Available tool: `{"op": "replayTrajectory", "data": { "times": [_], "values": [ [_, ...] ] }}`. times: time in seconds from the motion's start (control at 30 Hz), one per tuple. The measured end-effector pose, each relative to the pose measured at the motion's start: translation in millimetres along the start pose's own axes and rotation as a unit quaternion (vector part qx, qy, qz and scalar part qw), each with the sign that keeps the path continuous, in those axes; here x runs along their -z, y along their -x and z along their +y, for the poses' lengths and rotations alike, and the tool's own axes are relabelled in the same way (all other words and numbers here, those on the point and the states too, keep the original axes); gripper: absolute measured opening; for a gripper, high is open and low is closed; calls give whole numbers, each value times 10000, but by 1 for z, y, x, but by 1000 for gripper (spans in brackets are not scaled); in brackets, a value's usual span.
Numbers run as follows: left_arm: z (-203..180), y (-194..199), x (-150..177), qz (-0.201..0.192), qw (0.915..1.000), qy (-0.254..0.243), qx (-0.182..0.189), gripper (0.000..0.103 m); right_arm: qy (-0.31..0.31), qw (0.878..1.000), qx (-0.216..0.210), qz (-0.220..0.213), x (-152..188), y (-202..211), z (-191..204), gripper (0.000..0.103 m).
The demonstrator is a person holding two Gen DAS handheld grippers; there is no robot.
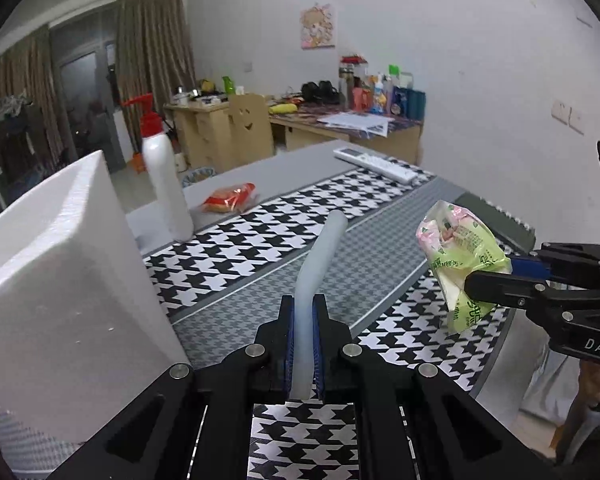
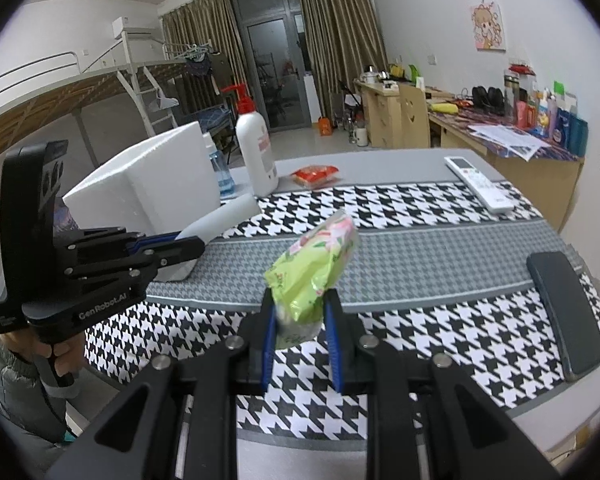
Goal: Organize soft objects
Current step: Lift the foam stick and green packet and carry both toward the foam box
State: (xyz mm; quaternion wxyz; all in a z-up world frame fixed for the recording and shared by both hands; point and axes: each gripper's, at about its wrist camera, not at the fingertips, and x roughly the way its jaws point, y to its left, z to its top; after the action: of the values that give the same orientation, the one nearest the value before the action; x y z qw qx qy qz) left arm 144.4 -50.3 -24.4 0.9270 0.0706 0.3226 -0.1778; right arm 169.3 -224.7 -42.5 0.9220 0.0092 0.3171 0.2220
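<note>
My left gripper is shut on a pale, soft foam sheet. Seen edge-on, the sheet bends up and to the right above the houndstooth tablecloth. In the right wrist view the same left gripper holds that white sheet just in front of the foam box. My right gripper is shut on a green and pink tissue pack, lifted off the cloth. From the left wrist view, the pack hangs at the right in the right gripper.
A white foam box stands at the table's left. Behind it are a white pump bottle with a red top and a blue bottle. A red snack packet, a white remote and a dark flat case lie on the table.
</note>
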Motion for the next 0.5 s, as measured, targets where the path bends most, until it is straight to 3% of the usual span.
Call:
{"op": "replayTrajectory", "data": {
  "times": [0.2,0.5],
  "values": [
    [8,15,2,-229,9992,323,-94,9,135,9998,-56,-111,-10,3,6,26],
    [18,34,2,-467,9976,416,-308,9,314,9988,-188,-322,-21,4,16,26]
  ]
}}
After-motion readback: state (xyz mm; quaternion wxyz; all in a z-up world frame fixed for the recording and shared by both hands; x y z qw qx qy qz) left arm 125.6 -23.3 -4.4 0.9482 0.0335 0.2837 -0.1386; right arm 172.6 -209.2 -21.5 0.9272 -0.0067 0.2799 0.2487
